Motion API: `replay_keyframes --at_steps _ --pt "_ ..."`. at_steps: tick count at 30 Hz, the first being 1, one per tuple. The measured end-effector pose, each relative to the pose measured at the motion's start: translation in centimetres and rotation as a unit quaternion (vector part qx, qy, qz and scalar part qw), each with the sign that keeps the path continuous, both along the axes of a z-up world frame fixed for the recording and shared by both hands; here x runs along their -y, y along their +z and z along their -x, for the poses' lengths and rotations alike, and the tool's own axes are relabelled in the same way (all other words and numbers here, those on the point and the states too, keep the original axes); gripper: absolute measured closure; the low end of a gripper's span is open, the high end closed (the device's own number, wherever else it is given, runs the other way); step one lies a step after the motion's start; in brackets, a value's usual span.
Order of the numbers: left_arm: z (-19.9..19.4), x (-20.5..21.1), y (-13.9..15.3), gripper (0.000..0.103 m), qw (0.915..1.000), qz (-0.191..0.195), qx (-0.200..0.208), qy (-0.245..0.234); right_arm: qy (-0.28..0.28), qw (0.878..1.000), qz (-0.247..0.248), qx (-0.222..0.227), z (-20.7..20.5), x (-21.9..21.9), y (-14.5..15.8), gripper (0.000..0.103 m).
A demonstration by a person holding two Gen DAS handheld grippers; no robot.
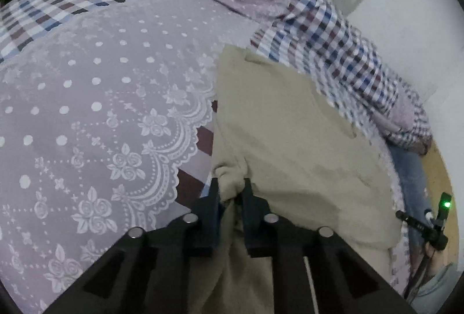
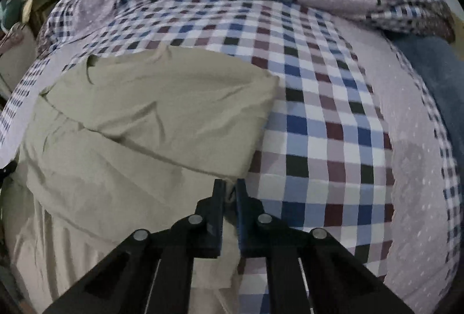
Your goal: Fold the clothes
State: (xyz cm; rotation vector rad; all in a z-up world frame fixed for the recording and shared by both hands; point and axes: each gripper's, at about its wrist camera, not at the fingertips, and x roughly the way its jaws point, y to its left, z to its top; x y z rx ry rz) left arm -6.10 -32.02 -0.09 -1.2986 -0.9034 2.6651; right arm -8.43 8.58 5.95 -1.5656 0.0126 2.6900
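1. My left tongs (image 1: pixel 231 189) are clamped on a bunched edge of the khaki garment (image 1: pixel 290 134), which lies on the bed beside a lilac lace-patterned cover (image 1: pixel 101 99).
2. My right tongs (image 2: pixel 230 190) are pinched on another edge of the same khaki garment (image 2: pixel 162 116), folded over itself on the checked bedsheet (image 2: pixel 319 125).
3. A blue denim piece (image 2: pixel 435 76) lies at the bed's far right edge; the other tool's green light (image 1: pixel 447 204) glows in the left view.
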Motion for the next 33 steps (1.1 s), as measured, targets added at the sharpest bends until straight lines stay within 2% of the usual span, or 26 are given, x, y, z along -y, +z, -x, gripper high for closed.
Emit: replay_keyframes --at_steps 4,7,12,13,14,15,16,17,18,19,20,23,27,29,30,31,32,33 --pt "-1.0 1.6 0.4 0.096 0.9984 -0.01 -0.025 0.049 0.01 0.999 -0.016 -0.029 -0.2 1.2 1.8 0.1" --pt "-0.9 1.6 0.2 0.096 0.9985 -0.009 -0.019 0.05 0.003 0.998 -0.013 -0.059 -0.4 1.6 3.2 0.1" --pt "-0.5 1.5 -0.3 0.096 0.9989 -0.007 -0.007 0.047 -0.008 1.0 -0.029 -0.005 0.9 0.9 0.8 0.098" --pt "-0.5 1.5 -0.4 0.095 0.9989 -0.007 -0.004 0.046 -0.012 0.999 -0.031 0.006 1.2 0.7 0.2 0.092" --pt "-0.4 1.5 -0.5 0.095 0.9989 -0.007 -0.002 0.045 -0.024 0.999 -0.025 0.001 1.0 0.2 0.3 0.091" --pt "-0.3 1.5 -0.6 0.095 0.999 -0.006 0.001 0.045 -0.041 0.999 -0.014 -0.01 0.7 -0.3 0.8 0.09" --pt "-0.3 1.5 -0.6 0.095 0.999 -0.006 0.001 0.044 -0.059 0.998 0.008 -0.027 -0.2 -0.9 1.5 0.084" --pt "-0.4 1.4 -0.6 0.095 0.9991 -0.006 0.001 0.043 -0.075 0.996 0.031 -0.044 -1.0 -1.4 2.1 0.076" --pt "-0.3 1.4 -0.5 0.095 0.9991 -0.006 0.0 0.042 -0.079 0.994 0.056 -0.057 -2.0 -1.6 2.5 0.06" --pt "-0.3 1.3 -0.5 0.093 0.9992 -0.007 0.001 0.04 -0.083 0.991 0.08 -0.07 -3.1 -1.8 2.9 0.054" --pt "-0.3 1.3 -0.5 0.092 0.9992 -0.008 0.002 0.039 -0.077 0.99 0.091 -0.07 -3.8 -1.5 2.8 0.054" --pt "-0.5 1.3 -0.5 0.083 0.9994 -0.008 0.002 0.034 -0.053 0.995 0.081 -0.04 -5.5 -0.5 1.4 0.054" --pt "-0.4 0.8 -0.2 0.068 0.9997 -0.004 -0.003 0.025 -0.051 0.996 0.07 -0.014 -5.5 0.0 -0.9 0.054" --pt "-0.2 0.6 -0.1 0.065 0.9998 -0.003 -0.004 0.021 -0.044 0.997 0.069 -0.006 -5.1 0.4 -1.9 0.055" --pt "-0.2 0.5 -0.1 0.065 0.9998 -0.002 -0.003 0.022 -0.037 0.997 0.065 -0.003 -4.9 0.8 -2.3 0.061" --pt "-0.2 0.5 -0.1 0.065 0.9997 -0.004 -0.004 0.022 -0.025 0.998 0.055 -0.004 -4.8 1.4 -2.4 0.084" --pt "-0.3 0.6 0.0 0.065 0.9997 -0.007 -0.005 0.023 -0.021 0.999 0.047 -0.006 -4.9 1.4 -2.3 0.096" --pt "-0.3 0.7 0.0 0.065 0.9997 -0.011 -0.006 0.023 -0.017 0.999 0.039 -0.008 -5.1 1.4 -2.2 0.099"
